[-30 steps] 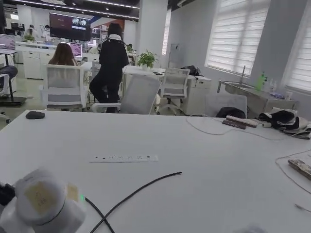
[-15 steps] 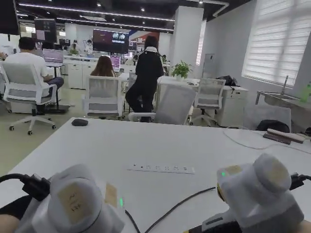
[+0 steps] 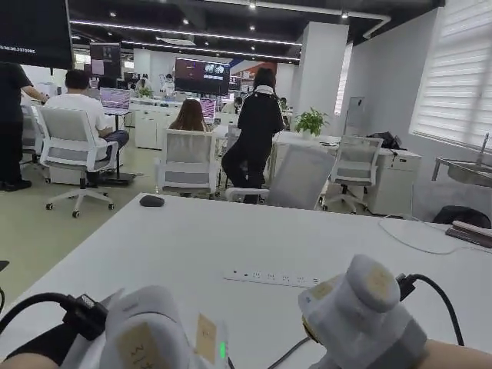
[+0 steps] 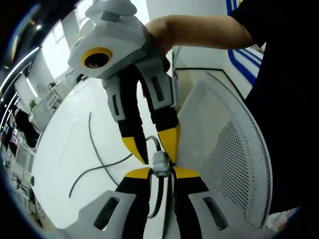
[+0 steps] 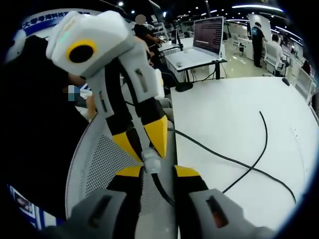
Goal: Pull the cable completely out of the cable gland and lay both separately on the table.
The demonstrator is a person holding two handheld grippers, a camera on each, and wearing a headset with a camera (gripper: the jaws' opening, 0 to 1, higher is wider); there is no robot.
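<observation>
The small white cable gland sits between the yellow tips of my left gripper, which is shut on it. The right gripper comes in tip to tip from above. In the right gripper view the gland is pinched by the left gripper. The black cable leaves the gland and runs down between the jaws of my right gripper, which stand apart around it. The rest of the cable trails over the white table. The head view has both gripper backs low, left and right.
Both grippers meet over a white mesh chair back close to the person's dark clothes, off the table's near edge. A white power strip and a black mouse lie on the table. Office chairs and people stand beyond the far edge.
The head camera has tilted up and shifted. The right gripper has risen into the head view beside the left one, and both sit higher in it; most of the cable has dropped below the picture.
</observation>
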